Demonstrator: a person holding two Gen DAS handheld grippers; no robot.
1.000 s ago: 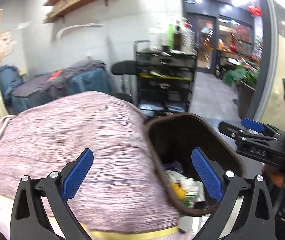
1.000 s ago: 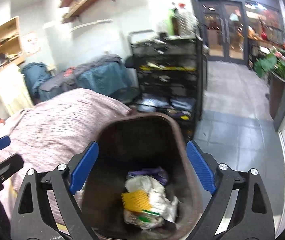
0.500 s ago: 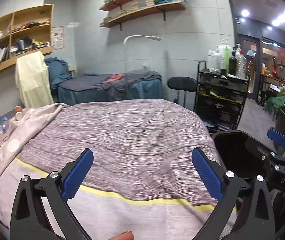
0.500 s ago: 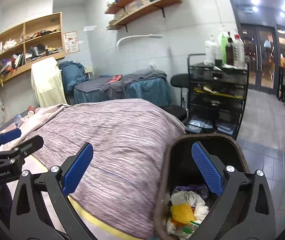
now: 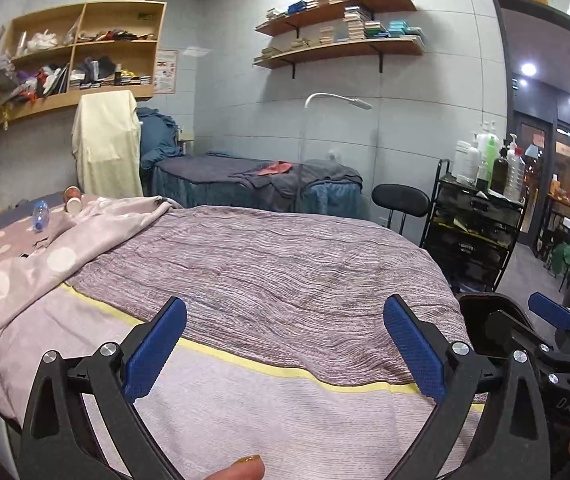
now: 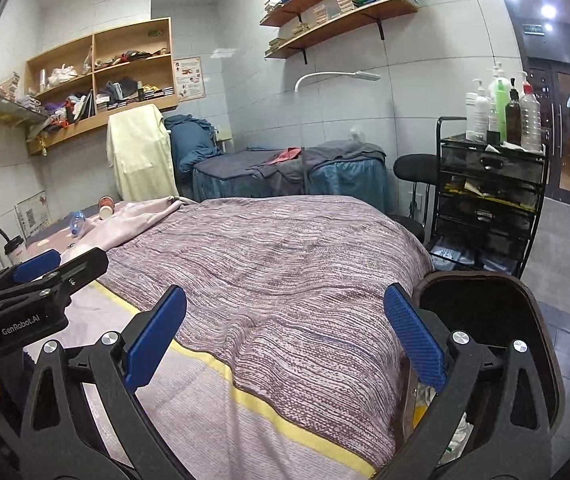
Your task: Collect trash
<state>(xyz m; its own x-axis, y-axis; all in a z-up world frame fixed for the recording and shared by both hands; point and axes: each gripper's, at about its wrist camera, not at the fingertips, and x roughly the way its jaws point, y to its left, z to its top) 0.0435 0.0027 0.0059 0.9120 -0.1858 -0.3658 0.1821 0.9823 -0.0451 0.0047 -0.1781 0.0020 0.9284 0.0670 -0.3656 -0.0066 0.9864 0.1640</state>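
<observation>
Trash bin point(image 6: 525, 320), dark brown, stands on the floor at the foot corner of the bed point(image 6: 285, 272), on the right; crumpled paper and a yellow scrap point(image 6: 421, 412) just show inside, behind the right gripper's finger. A second ago both cameras looked down into the bin; now both look up and across the bed, and the bin has slid to the right edge of each view. Remaining trash lies at the far head end, well apart from the bin: a clear plastic bottle point(image 5: 40, 212) on the polka-dot blanket point(image 5: 45, 256) and a paper cup point(image 5: 72, 205) tipped beside another cup point(image 5: 71, 191); a lidded drink cup point(image 6: 15, 250) stands beyond the bed edge. Left gripper point(image 5: 285, 350) and right gripper point(image 6: 285, 338) both spread wide, nothing held. Judgement: a drop-off is done; next reach is toward the bottle and cups.
</observation>
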